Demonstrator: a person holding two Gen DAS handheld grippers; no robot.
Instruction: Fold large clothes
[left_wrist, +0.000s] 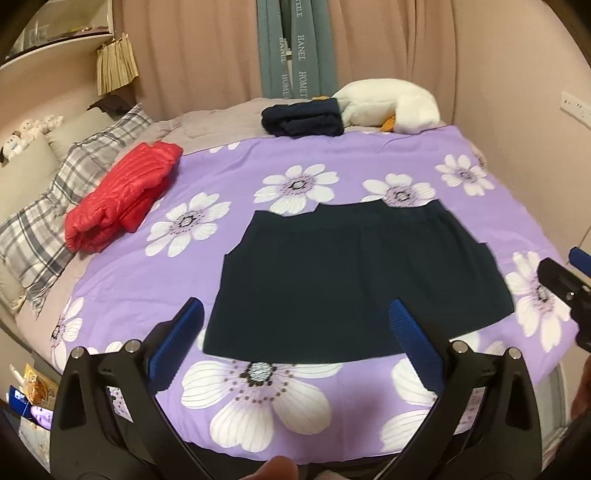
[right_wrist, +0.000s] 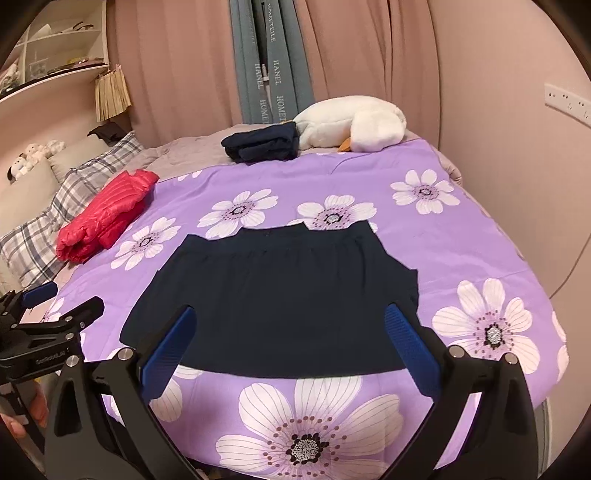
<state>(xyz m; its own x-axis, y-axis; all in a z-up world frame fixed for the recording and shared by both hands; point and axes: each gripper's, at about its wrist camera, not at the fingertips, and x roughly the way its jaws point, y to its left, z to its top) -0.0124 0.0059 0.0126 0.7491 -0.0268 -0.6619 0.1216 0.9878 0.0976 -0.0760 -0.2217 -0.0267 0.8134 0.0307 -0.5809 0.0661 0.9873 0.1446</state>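
Note:
A dark navy garment (left_wrist: 354, 280) lies spread flat on the purple flowered bedcover (left_wrist: 229, 177), its near hem toward me; it also shows in the right wrist view (right_wrist: 280, 299). My left gripper (left_wrist: 295, 321) is open and empty, held above the garment's near-left hem. My right gripper (right_wrist: 291, 328) is open and empty, above the near hem. The right gripper shows at the right edge of the left wrist view (left_wrist: 565, 291). The left gripper shows at the left edge of the right wrist view (right_wrist: 44, 317).
A folded red puffer jacket (left_wrist: 122, 195) lies at the left of the cover. A folded dark garment (left_wrist: 303, 118) and a white plush goose (left_wrist: 391, 107) lie at the far edge. Plaid pillows (left_wrist: 55, 218) sit at the left. Pink curtains (left_wrist: 207, 51) hang behind.

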